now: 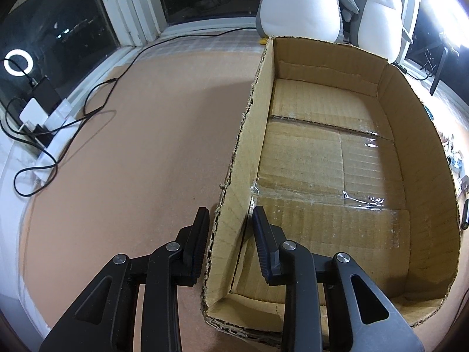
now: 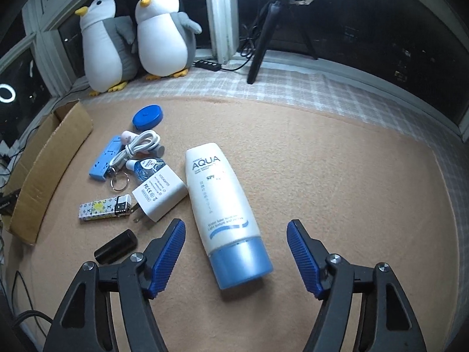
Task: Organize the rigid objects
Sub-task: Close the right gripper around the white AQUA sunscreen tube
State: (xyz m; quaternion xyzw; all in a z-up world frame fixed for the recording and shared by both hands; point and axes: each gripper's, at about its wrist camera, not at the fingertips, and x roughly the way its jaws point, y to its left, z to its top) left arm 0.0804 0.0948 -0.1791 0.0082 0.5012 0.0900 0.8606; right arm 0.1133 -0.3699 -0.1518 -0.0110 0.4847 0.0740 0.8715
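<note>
An empty cardboard box sits on the tan mat. My left gripper straddles the box's left wall, one finger outside, one inside, with small gaps to the wall. In the right wrist view my right gripper is wide open above the blue cap end of a white AQUA tube lying on the mat. Left of it lie a white charger, a patterned lighter, a black cylinder, a blue bar, a white cable, a small bottle and a blue disc.
Two plush penguins stand at the window sill. A tripod stands at the back. The box edge shows at the left in the right wrist view. Black cables and chargers lie along the left edge of the mat.
</note>
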